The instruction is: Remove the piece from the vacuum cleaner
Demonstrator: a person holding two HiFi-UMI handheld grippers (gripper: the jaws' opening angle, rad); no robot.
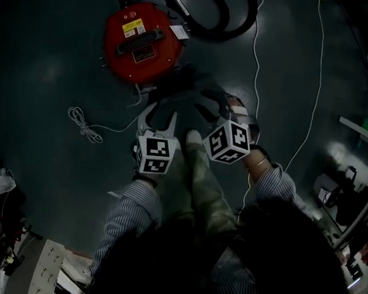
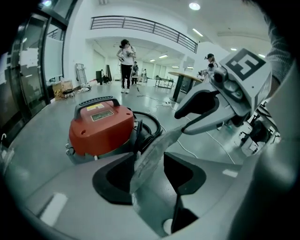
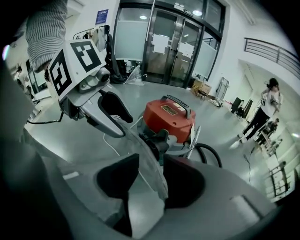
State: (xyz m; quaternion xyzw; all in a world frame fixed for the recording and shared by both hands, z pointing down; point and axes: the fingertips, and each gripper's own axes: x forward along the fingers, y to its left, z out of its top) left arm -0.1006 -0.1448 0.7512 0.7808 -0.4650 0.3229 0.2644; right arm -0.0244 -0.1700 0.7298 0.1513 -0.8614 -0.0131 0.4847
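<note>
The red vacuum cleaner (image 1: 141,41) (image 2: 101,129) (image 3: 168,119) stands on the grey floor with its black hose (image 1: 213,12) coiled behind it. A thin grey flexible piece (image 2: 147,159) (image 3: 151,164) hangs between both grippers, just in front of the vacuum cleaner. It passes between the jaws of my left gripper (image 2: 150,176) (image 1: 161,119) with a gap to the right pad. It also runs between the jaws of my right gripper (image 3: 150,183) (image 1: 206,110), lying against the right pad only. Both grippers stand open. In the dark head view I cannot make out the piece.
A white cord (image 1: 84,126) lies bundled on the floor to the left, and a thin cable (image 1: 258,54) runs along the right. People (image 2: 125,63) (image 3: 262,108) stand far off. Glass doors (image 3: 168,47), a table (image 2: 187,77) and clutter (image 1: 345,187) line the edges.
</note>
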